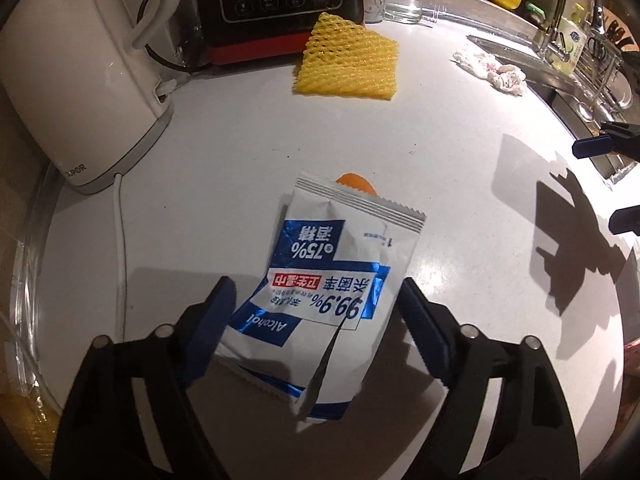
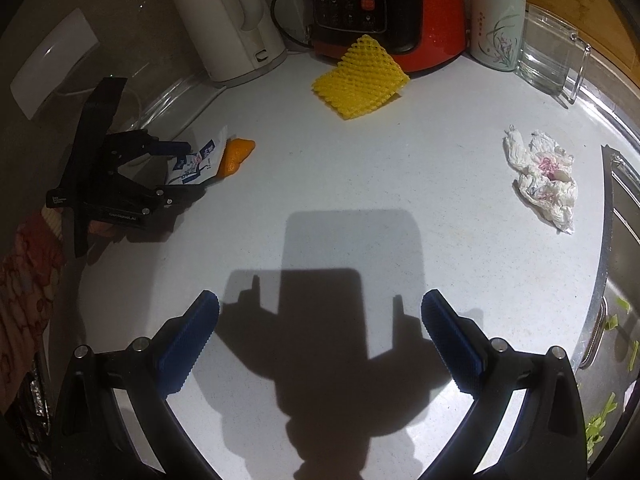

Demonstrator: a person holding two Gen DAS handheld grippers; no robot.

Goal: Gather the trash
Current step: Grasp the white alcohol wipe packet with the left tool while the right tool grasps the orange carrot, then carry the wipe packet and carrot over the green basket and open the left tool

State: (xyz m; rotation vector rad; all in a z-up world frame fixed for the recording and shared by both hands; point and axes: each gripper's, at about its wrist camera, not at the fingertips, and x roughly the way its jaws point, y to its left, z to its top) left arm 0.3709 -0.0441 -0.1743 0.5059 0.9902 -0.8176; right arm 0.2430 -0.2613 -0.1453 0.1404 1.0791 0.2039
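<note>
- The left gripper [image 1: 316, 312] is nearest the lens: its blue pads flank a torn alcohol wipe packet [image 1: 340, 264], jaws partly closed around it; whether they press yet I cannot tell, the packet seemingly straddled so one squeeze lifts it flat off the worktop [image 1: 460, 152]
- An orange peel [image 1: 356, 184] peeks from under the packet's far end, probably the next pickup
- The right gripper [image 2: 320, 320] hangs wide and empty over bare worktop, likely waiting its turn
- A yellow foam net [image 2: 360, 78] leans against the red cooker [image 2: 424, 16] at the back edge
- A crumpled tissue [image 2: 544, 178] lies near the sink-side edge
</note>
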